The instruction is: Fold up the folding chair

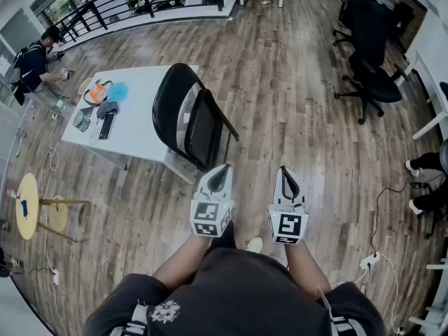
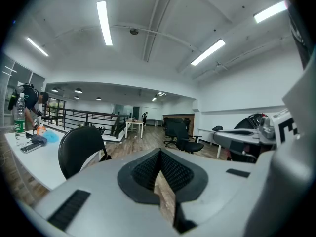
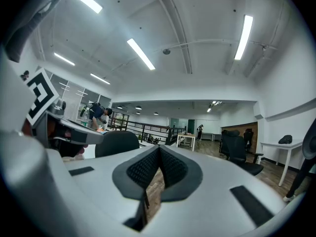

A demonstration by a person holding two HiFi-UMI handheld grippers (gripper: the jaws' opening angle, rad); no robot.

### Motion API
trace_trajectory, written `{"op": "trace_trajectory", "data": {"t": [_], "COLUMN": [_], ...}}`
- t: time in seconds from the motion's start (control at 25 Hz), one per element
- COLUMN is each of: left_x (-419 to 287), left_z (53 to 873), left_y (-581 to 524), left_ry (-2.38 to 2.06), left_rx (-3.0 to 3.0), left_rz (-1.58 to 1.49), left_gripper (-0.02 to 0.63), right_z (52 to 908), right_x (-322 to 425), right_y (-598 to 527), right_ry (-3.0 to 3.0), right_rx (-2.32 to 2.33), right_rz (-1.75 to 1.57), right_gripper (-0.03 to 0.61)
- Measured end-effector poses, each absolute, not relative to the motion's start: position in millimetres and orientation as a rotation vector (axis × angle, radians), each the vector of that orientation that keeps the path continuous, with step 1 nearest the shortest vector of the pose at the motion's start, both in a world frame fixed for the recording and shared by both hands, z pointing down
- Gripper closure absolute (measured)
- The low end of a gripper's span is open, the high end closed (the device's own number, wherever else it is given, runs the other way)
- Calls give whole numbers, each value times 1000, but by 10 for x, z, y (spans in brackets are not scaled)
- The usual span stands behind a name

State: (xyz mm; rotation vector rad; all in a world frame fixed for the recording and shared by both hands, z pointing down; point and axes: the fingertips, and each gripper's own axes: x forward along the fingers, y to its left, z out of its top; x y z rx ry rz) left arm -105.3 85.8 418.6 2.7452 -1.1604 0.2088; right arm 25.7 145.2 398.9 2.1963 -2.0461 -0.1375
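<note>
A black folding chair (image 1: 190, 120) stands unfolded on the wood floor beside a white table (image 1: 143, 128), just ahead of both grippers. Its rounded back (image 2: 79, 147) shows at the left of the left gripper view and its top (image 3: 117, 143) in the right gripper view. My left gripper (image 1: 220, 171) is shut with nothing in it, its tip close to the chair's seat edge but apart from it. My right gripper (image 1: 285, 173) is shut and empty too, to the right of the chair over bare floor.
The white table carries a few small items (image 1: 103, 103). A person (image 1: 35, 61) bends over at the far left. Black office chairs (image 1: 369, 47) stand at the back right. A small round yellow table (image 1: 28, 205) is at the left, a power strip (image 1: 369, 260) with cables at the right.
</note>
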Motion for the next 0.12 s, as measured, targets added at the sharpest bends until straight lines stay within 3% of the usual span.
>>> {"op": "trace_trajectory", "data": {"t": [0.12], "left_x": [-1075], "left_z": [4173], "left_y": [847], "left_ry": [-1164], "left_rx": [2749], "left_rz": [205], "left_gripper": [609], "right_z": [4014], "right_x": [252], "right_y": [1446], "right_ry": [-2040], "right_rx": [2193], "right_rz": [-131], "right_gripper": [565]}}
